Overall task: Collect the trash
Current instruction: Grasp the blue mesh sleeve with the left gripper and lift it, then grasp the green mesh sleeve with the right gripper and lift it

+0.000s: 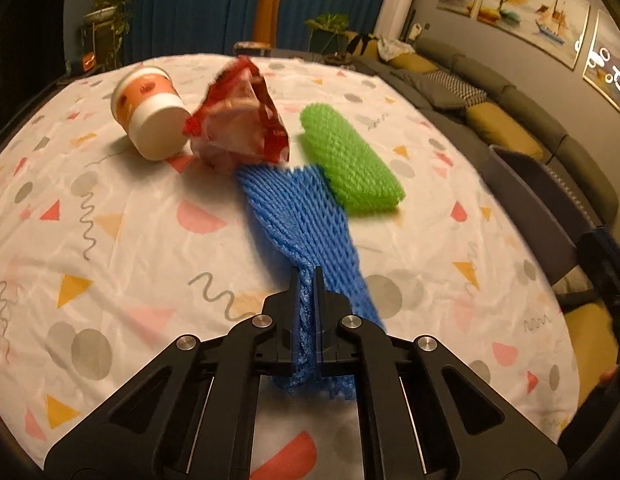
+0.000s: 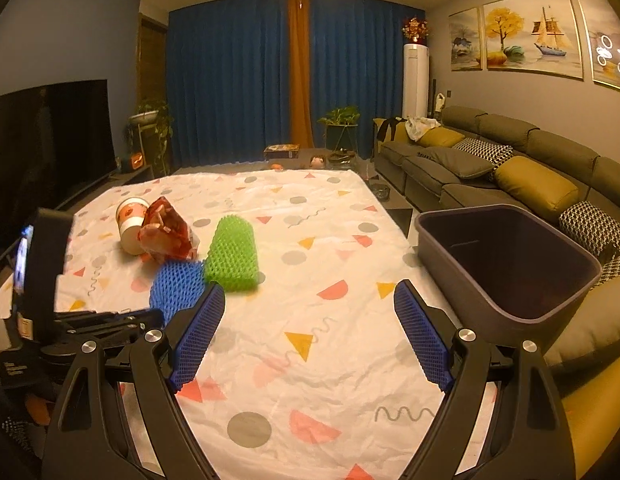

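1. The left gripper point(image 1: 307, 280) sits at the bottom centre of the left wrist view. Its jaws are pressed together on the near end of the blue foam net point(image 1: 297, 220), which is squeezed thin between them.
2. The rest of the blue foam net lies on the tablecloth point(image 1: 109, 240) and runs up toward the middle of the frame, where its far end touches the green foam net point(image 1: 350, 160).
3. The green foam net lies flat, right of centre.
4. A crumpled red wrapper point(image 1: 241, 116) stands just above the far end of the blue foam net, in the upper middle. It leans against a paper cup point(image 1: 149, 116), which lies on its side in the upper left.
5. In the right wrist view, the right gripper point(image 2: 310, 308) is in the lower half of the frame. Its jaws stand wide apart and nothing is between them; only the tablecloth shows there.
6. A grey bin point(image 2: 506, 264) is at the right side of this view, beside the table edge. Its inside looks dark.
7. The left gripper is seen again at the lower left of the right wrist view.
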### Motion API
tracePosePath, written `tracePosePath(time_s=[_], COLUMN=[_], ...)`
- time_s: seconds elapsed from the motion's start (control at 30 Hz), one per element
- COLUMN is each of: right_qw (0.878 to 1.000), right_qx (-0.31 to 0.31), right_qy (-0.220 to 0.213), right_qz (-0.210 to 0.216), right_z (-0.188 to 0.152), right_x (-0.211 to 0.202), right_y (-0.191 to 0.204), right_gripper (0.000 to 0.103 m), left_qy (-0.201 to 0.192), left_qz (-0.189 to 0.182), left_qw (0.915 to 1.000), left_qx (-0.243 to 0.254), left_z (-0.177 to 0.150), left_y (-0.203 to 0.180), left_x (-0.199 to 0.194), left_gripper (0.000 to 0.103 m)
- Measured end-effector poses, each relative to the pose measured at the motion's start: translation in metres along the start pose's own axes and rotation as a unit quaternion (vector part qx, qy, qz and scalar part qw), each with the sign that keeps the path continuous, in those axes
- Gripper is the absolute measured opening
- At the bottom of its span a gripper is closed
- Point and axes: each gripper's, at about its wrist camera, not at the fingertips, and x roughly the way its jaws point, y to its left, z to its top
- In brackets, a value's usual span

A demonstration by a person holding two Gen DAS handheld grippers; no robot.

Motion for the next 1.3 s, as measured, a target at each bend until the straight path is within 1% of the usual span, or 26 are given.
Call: tracePosePath(time_s=[0.1, 0.17, 0.23, 0.3, 0.4, 0.5, 0.63, 0.7, 0.77, 0.9, 1.03, 1.07, 1.13, 1.2, 1.27, 1.3], right_qw=[1.0, 1.0, 1.0, 1.0, 0.999, 0.999, 0.997, 0.996, 0.996, 0.994, 0.99, 0.989, 0.988, 0.985, 0.982, 0.981], right_qx=[-0.007, -0.008, -0.009, -0.009, -0.011, -0.012, -0.01, -0.006, -0.004, -0.002, 0.001, 0.0, -0.004, -0.007, -0.008, -0.006], right_qy=[0.007, 0.01, 0.015, 0.02, 0.027, 0.035, 0.055, 0.066, 0.076, 0.096, 0.126, 0.133, 0.146, 0.161, 0.18, 0.181], right_qz=[0.001, 0.006, 0.01, 0.018, 0.026, 0.037, 0.048, 0.053, 0.054, 0.051, 0.057, 0.058, 0.059, 0.064, 0.063, 0.065], right_z=[0.002, 0.003, 0.005, 0.009, 0.014, 0.02, 0.025, 0.026, 0.027, 0.028, 0.025, 0.025, 0.024, 0.024, 0.021, 0.021], right_x=[0.006, 0.011, 0.017, 0.024, 0.037, 0.055, 0.085, 0.099, 0.11, 0.129, 0.149, 0.152, 0.158, 0.165, 0.172, 0.172], right_y=[0.005, 0.009, 0.012, 0.017, 0.026, 0.036, 0.047, 0.052, 0.053, 0.057, 0.058, 0.06, 0.061, 0.064, 0.064, 0.063], right_gripper=[0.084, 0.084, 0.084, 0.084, 0.084, 0.084, 0.084, 0.083, 0.079, 0.079, 0.078, 0.074, 0.071, 0.061, 0.046, 0.043], left_qy=[-0.023, -0.048, -0.074, -0.102, -0.133, -0.161, -0.165, -0.168, -0.167, -0.167, -0.163, -0.162, -0.161, -0.161, -0.16, -0.16], left_qz=[-0.034, -0.054, -0.064, -0.068, -0.063, -0.035, -0.023, -0.02, -0.018, -0.018, -0.021, -0.021, -0.023, -0.023, -0.023, -0.024], left_qw=[0.9992, 0.9973, 0.995, 0.9924, 0.9891, 0.9863, 0.9856, 0.9851, 0.9851, 0.985, 0.9854, 0.9855, 0.9856, 0.9856, 0.9856, 0.9856], left_qx=[0.002, 0.011, 0.015, 0.015, 0.004, -0.004, -0.026, -0.031, -0.036, -0.041, -0.044, -0.045, -0.047, -0.048, -0.05, -0.05], left_z=[0.0, 0.002, 0.004, 0.008, 0.013, 0.018, 0.024, 0.025, 0.027, 0.031, 0.031, 0.031, 0.03, 0.03, 0.031, 0.03], left_y=[-0.001, -0.002, 0.0, 0.005, 0.016, 0.03, 0.054, 0.06, 0.065, 0.072, 0.077, 0.078, 0.078, 0.079, 0.08, 0.08], left_x=[-0.023, -0.047, -0.068, -0.088, -0.108, -0.119, -0.121, -0.122, -0.122, -0.12, -0.116, -0.116, -0.115, -0.114, -0.114, -0.115], left_gripper=[0.004, 0.004, 0.004, 0.004, 0.004, 0.004, 0.004, 0.004, 0.004, 0.004, 0.004, 0.004, 0.004, 0.004, 0.004, 0.004])
